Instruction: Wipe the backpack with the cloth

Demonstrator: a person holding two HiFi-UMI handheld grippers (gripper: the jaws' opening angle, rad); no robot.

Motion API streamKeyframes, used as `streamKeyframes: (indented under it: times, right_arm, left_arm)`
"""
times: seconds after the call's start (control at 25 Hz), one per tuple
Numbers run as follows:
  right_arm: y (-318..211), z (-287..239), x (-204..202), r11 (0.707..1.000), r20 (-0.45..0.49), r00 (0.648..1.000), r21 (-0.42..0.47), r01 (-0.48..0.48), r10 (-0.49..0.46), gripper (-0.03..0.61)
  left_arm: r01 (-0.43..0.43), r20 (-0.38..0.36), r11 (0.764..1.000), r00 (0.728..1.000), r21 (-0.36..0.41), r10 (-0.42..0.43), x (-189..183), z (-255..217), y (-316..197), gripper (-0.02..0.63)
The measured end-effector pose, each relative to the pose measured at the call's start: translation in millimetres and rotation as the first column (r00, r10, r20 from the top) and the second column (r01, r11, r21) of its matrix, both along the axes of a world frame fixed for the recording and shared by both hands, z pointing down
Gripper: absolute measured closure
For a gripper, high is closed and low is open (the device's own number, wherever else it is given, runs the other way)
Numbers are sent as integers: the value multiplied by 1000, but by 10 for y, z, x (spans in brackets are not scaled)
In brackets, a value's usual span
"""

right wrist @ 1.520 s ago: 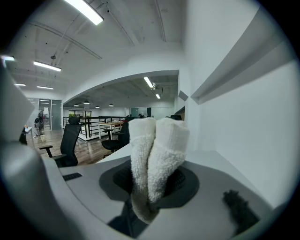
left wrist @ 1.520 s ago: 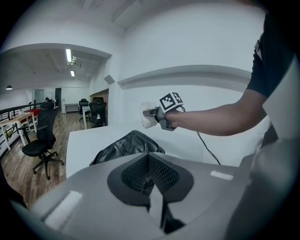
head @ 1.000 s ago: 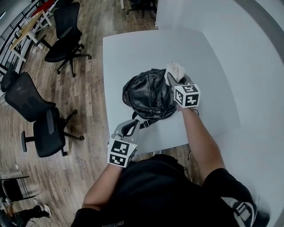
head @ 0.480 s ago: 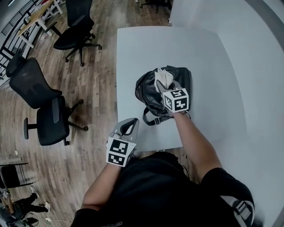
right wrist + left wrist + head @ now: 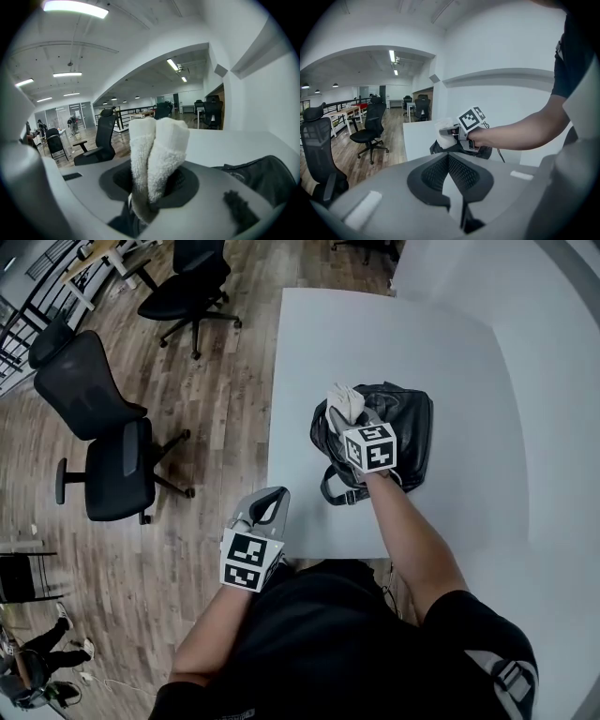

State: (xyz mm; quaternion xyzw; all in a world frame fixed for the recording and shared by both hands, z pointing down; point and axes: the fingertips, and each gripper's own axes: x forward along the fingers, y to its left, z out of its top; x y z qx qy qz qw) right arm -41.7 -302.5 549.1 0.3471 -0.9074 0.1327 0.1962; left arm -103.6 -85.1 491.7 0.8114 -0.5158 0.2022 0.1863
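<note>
A black leather backpack [image 5: 398, 432] lies on the white table [image 5: 309, 343]. My right gripper [image 5: 350, 420] is shut on a folded white cloth [image 5: 344, 400], held at the backpack's upper left part. In the right gripper view the cloth [image 5: 157, 150] stands up between the jaws, with the backpack [image 5: 260, 178] low at the right. My left gripper [image 5: 278, 495] hovers at the table's near left corner, shut and holding nothing. The left gripper view shows the backpack [image 5: 486, 152], the cloth [image 5: 443, 136] and the right gripper beyond its own shut jaws.
Black office chairs [image 5: 108, 451] [image 5: 192, 282] stand on the wooden floor left of the table. A white wall [image 5: 562, 381] runs along the table's right side. The backpack's strap [image 5: 337, 491] loops toward the near edge.
My right gripper has carried the cloth from the backpack's right side across to its left side. The left gripper has stayed at the table's near corner.
</note>
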Motion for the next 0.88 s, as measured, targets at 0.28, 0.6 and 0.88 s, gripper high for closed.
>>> streamKeyframes:
  times: [0.28,0.6,0.88]
  right_arm:
    - [-11,144,-71,1000,-7,1000,-20,4,-4,471]
    - [-31,165,86,999,-15,1000,-22,-24,23,471]
    - [-42,99,348,998,-21,998,-12,-67,67,471]
  left_arm:
    - [33,4,999,999,-4,-33,-118,42,11,607]
    - [1,-4,1000,1000,-3,-1,1,53,-35,607]
    - [-36,-22,999,999,13,36,188,2,-136,607]
